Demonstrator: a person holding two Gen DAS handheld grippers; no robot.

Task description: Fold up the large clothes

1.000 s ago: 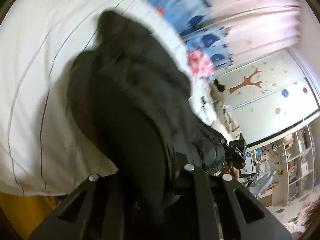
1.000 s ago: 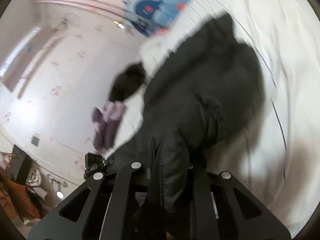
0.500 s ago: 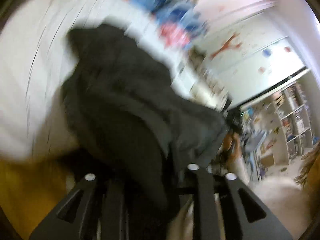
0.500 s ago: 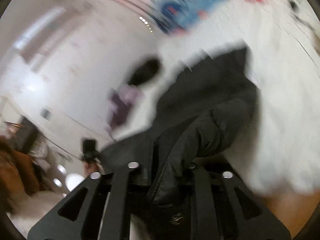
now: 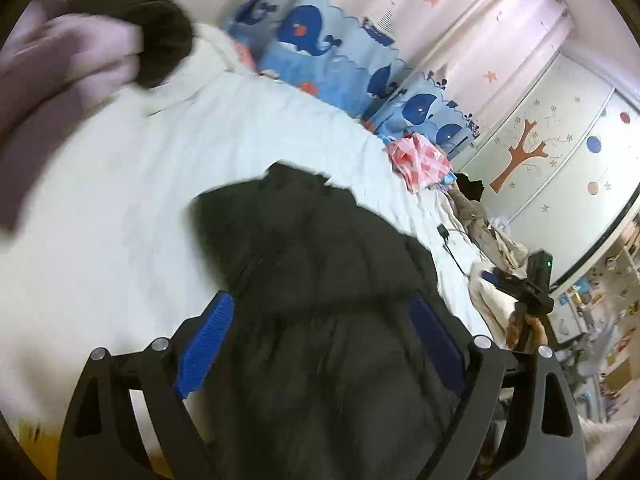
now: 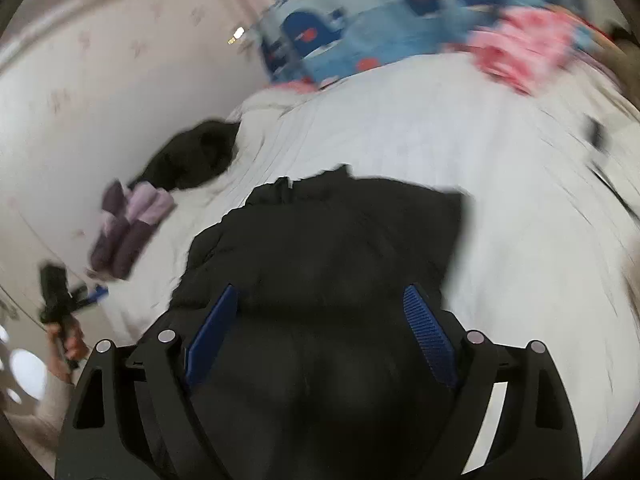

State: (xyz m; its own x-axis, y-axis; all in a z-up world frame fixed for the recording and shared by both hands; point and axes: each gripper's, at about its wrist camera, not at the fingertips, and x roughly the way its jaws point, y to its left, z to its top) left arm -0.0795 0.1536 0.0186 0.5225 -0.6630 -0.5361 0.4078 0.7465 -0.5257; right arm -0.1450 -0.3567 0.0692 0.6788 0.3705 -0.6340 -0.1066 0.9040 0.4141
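In the left wrist view, the left hand-held gripper (image 5: 320, 336) has its jaws spread wide apart, and the blue pads (image 5: 206, 344) on the two fingers grip nothing. Between and beyond them lies a black padded jacket (image 5: 320, 260), heaped on a bed (image 5: 160, 160) covered with a white sheet. The jacket's near part fills the gap between the fingers; whether it touches the pads cannot be told. At the far left of the bed sit a purple garment (image 5: 60, 64), blurred, and a dark bundle (image 5: 156, 36) just beside it. Along the far edge of the bed stands a blue whale-print panel (image 5: 340, 56), with a pink cloth (image 5: 420, 160) near its right end. On the right, the other hand-held gripper (image 5: 528, 288) shows, held in a hand, in front of a wardrobe with a tree picture (image 5: 520, 156).

In the right wrist view, the right hand-held gripper (image 6: 324, 328) is likewise wide open, its blue pads (image 6: 428, 336) well apart and holding nothing. The black jacket (image 6: 340, 240) lies on the white bed (image 6: 520, 200) straight ahead, bunched and spread toward the right. To the left on the bed are folded purple clothes (image 6: 128, 228) and, behind them, a dark bundle (image 6: 192, 152). The blue panel (image 6: 360, 44) and the pink cloth (image 6: 524, 48) are blurred at the far edge. The left hand-held gripper (image 6: 60, 296) appears at the left edge in a hand.
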